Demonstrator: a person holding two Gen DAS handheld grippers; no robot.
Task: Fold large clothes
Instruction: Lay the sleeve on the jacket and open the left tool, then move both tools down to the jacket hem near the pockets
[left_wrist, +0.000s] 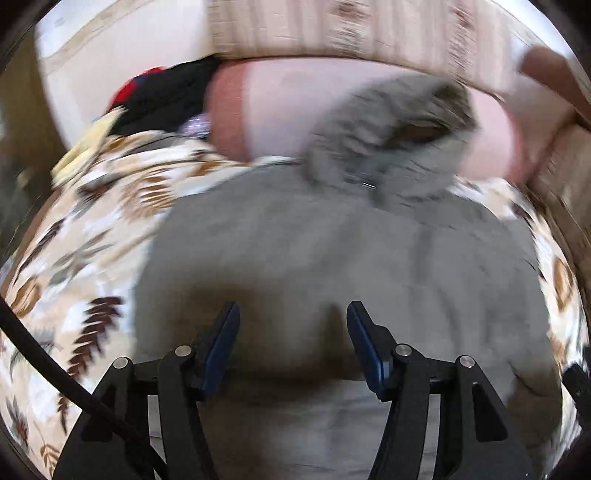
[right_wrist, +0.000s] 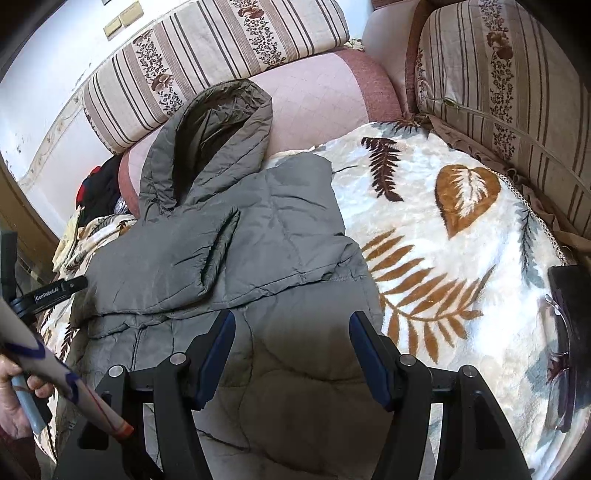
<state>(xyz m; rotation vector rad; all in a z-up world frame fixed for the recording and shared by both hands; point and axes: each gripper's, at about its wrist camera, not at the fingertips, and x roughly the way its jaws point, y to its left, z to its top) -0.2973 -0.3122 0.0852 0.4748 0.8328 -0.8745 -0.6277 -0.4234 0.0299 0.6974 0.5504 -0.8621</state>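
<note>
Grey hooded puffer jacket lies on leaf-print blanket, hood up against pink bolster. Sleeve already folded across body; judged partway, bottom hem fold left. Left gripper wide open, holding nothing, above jacket body; view blurred. Right gripper wide open, empty, over lower jacket.

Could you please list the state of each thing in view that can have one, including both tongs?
Grey quilted hooded jacket: lying on the blanket, sleeve folded across its body, hood propped against the bolster.
Left tongs: open, empty, above the jacket.
Right tongs: open, empty, above the jacket's lower part.
White leaf-patterned plush blanket: spread out under the jacket.
Pink bolster cushion: lying along the back.
</note>
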